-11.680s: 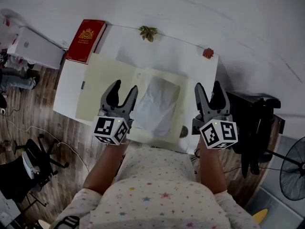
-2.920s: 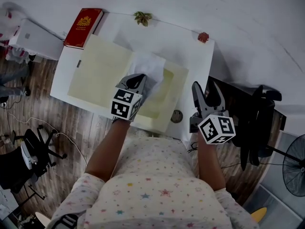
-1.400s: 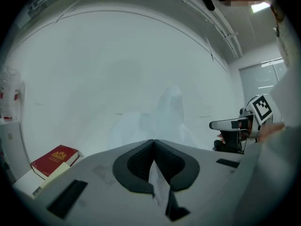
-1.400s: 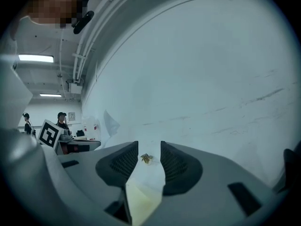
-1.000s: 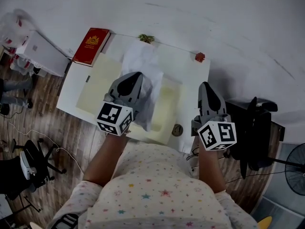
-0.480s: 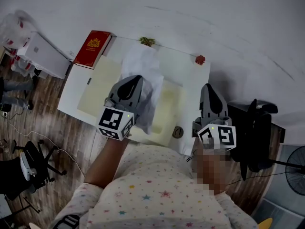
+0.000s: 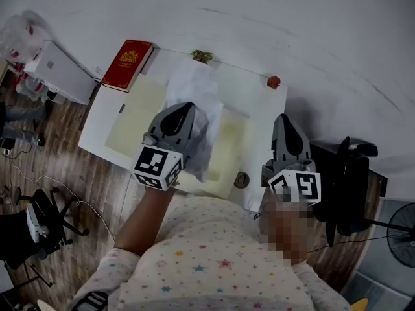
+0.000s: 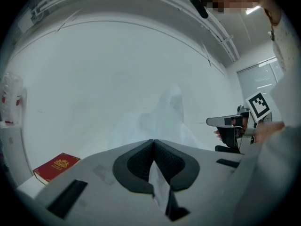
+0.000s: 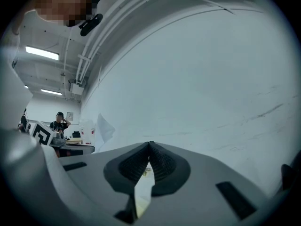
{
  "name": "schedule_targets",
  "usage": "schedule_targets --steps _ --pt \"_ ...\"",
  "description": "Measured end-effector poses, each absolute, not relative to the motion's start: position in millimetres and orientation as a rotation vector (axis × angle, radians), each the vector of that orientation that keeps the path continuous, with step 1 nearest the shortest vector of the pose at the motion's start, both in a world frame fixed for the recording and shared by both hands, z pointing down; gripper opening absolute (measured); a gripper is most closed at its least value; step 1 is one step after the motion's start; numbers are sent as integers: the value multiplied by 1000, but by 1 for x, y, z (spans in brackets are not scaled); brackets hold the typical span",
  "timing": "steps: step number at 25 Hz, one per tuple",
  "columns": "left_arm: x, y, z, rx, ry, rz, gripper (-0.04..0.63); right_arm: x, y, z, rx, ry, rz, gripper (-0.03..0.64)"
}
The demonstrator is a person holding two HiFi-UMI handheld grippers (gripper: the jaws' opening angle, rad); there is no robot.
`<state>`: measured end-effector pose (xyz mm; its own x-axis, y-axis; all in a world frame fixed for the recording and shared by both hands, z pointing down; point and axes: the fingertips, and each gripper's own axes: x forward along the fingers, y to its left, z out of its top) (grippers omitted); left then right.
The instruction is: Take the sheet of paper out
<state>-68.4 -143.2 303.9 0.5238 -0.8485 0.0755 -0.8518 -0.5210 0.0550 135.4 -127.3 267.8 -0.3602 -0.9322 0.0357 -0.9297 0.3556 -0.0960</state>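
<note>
In the head view my left gripper [image 7: 183, 109] is shut on a white sheet of paper [image 7: 196, 96], which hangs in the air above the table. The pale yellow folder [image 7: 138, 116] lies open on the white table [image 7: 97, 118] beneath it. In the left gripper view the jaws [image 8: 153, 141] meet with the sheet's edge [image 8: 158, 182] pinched between them, and the rest of the sheet [image 8: 167, 114] rises beyond. My right gripper [image 7: 286, 123] hovers at the table's right edge, shut and empty; in its own view the pads [image 9: 149, 144] touch with nothing between them.
A red book [image 7: 128, 57] lies at the table's far left corner. A leaf ornament [image 7: 202, 56] and a small red one [image 7: 273, 81] sit at the far edge, a small round object [image 7: 241, 180] at the near edge. A dark chair [image 7: 347, 173] stands right.
The sheet lay in the folder and both grippers stood open. Since then the left gripper has shut on the sheet and lifted it; the right has shut. In the last second nothing moved.
</note>
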Motion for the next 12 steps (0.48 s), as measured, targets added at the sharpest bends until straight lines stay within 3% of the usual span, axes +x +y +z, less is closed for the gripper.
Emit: schedule_targets --steps 12 --pt "-72 -144 305 2660 -1499 60 14 132 -129 272 -1761 2578 -172 0"
